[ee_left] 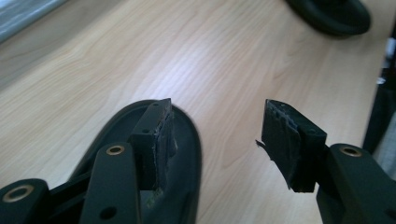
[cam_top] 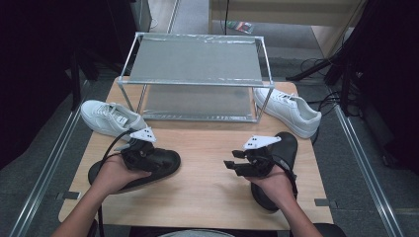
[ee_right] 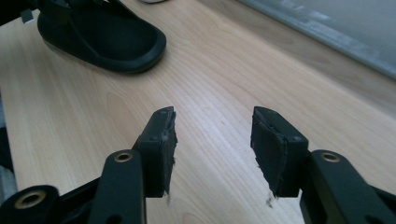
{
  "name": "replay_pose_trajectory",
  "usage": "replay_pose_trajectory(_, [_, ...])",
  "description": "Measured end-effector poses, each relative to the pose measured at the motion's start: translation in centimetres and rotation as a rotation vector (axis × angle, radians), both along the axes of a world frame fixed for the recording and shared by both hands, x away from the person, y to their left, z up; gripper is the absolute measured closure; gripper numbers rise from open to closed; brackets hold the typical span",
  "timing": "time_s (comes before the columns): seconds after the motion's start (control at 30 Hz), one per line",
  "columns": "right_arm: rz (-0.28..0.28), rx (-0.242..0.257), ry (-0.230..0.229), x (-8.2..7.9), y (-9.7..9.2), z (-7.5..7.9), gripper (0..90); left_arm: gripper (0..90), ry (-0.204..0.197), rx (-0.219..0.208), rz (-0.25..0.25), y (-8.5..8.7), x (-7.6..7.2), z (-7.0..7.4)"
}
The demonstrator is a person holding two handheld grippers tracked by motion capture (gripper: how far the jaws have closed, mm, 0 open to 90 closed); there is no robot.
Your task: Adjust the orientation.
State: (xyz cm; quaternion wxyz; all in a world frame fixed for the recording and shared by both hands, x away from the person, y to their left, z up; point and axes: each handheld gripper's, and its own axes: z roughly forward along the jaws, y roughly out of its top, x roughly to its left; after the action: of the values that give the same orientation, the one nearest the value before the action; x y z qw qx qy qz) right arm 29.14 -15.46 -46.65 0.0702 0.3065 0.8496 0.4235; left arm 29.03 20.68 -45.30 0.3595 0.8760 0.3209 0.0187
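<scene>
Two black shoes lie on the wooden table [cam_top: 207, 187]. My left gripper [cam_top: 148, 150] hovers over the left black shoe [cam_top: 165, 163], jaws open and holding nothing. In the left gripper view the gripper [ee_left: 217, 126] has one jaw above that shoe's toe [ee_left: 187, 154] and the other above bare wood. My right gripper [cam_top: 231, 164] sits beside the right black shoe [cam_top: 286, 145] and points left, open over bare table. In the right gripper view its jaws [ee_right: 212, 135] are apart, with the left black shoe [ee_right: 107, 37] farther off.
A metal two-shelf rack [cam_top: 197, 61] stands at the back middle of the table. A white sneaker [cam_top: 106, 116] lies left of it and another white sneaker [cam_top: 291, 111] lies right of it. Bare wood separates the two black shoes.
</scene>
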Motion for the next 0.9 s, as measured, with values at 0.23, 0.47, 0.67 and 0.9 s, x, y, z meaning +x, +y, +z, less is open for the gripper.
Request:
replay_pose_trajectory(0.23, [0.005, 0.01, -0.032, -0.1, 0.0, 0.6, 46.2, 38.8, -0.016, 0.005, -0.004, 0.7, 0.2, 0.1])
replay_pose_trajectory(0.47, [0.007, 0.016, -0.04, 0.1, 0.1, 0.6, 41.4, 46.1, -0.028, 0.029, -0.039, 1.9, 0.2, -0.3])
replay_pose_trajectory(0.67, [0.022, 0.022, -0.026, 0.3, 0.8, 0.5, 40.2, 45.7, -0.018, 0.048, -0.015, 2.9, 0.1, -0.8])
replay_pose_trajectory(0.9, [0.024, 0.012, -0.027, 0.7, 1.1, 0.5, 40.2, 48.4, -0.027, 0.058, -0.019, 4.0, -0.6, -1.1])
